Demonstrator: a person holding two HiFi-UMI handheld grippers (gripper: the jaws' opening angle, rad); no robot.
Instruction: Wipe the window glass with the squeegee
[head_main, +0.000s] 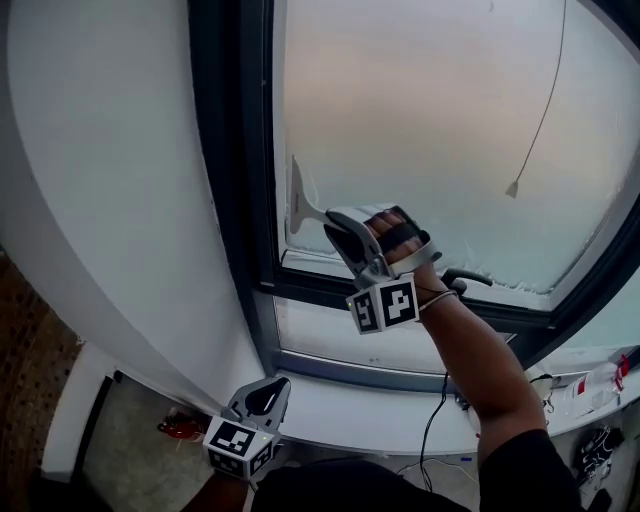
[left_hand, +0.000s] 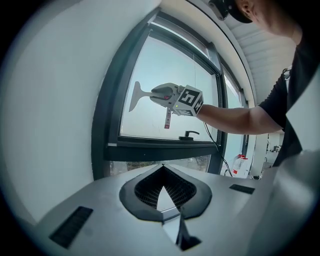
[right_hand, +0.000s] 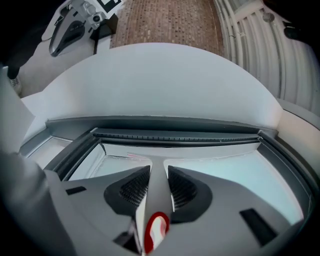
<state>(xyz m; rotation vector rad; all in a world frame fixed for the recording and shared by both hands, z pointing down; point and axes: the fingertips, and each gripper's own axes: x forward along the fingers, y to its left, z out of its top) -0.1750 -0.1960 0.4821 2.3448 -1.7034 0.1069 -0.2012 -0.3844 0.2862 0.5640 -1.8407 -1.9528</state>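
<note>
A white squeegee (head_main: 299, 208) rests its blade upright against the frosted window glass (head_main: 430, 130), at the pane's lower left corner beside the dark frame (head_main: 235, 180). My right gripper (head_main: 337, 226) is shut on the squeegee's handle (right_hand: 156, 192), which runs out between the jaws to the blade on the glass. In the left gripper view the squeegee (left_hand: 137, 95) and right gripper (left_hand: 161, 93) show in profile against the pane. My left gripper (head_main: 262, 398) hangs low below the sill; its jaws meet at the tips (left_hand: 163, 169) with nothing between them.
A black window handle (head_main: 466, 277) sits on the lower frame right of my arm. A blind cord's pull (head_main: 512, 188) hangs over the glass. A spray bottle (head_main: 598, 386) lies on the white sill (head_main: 340, 405) at right, and a black cable (head_main: 433, 415) trails down.
</note>
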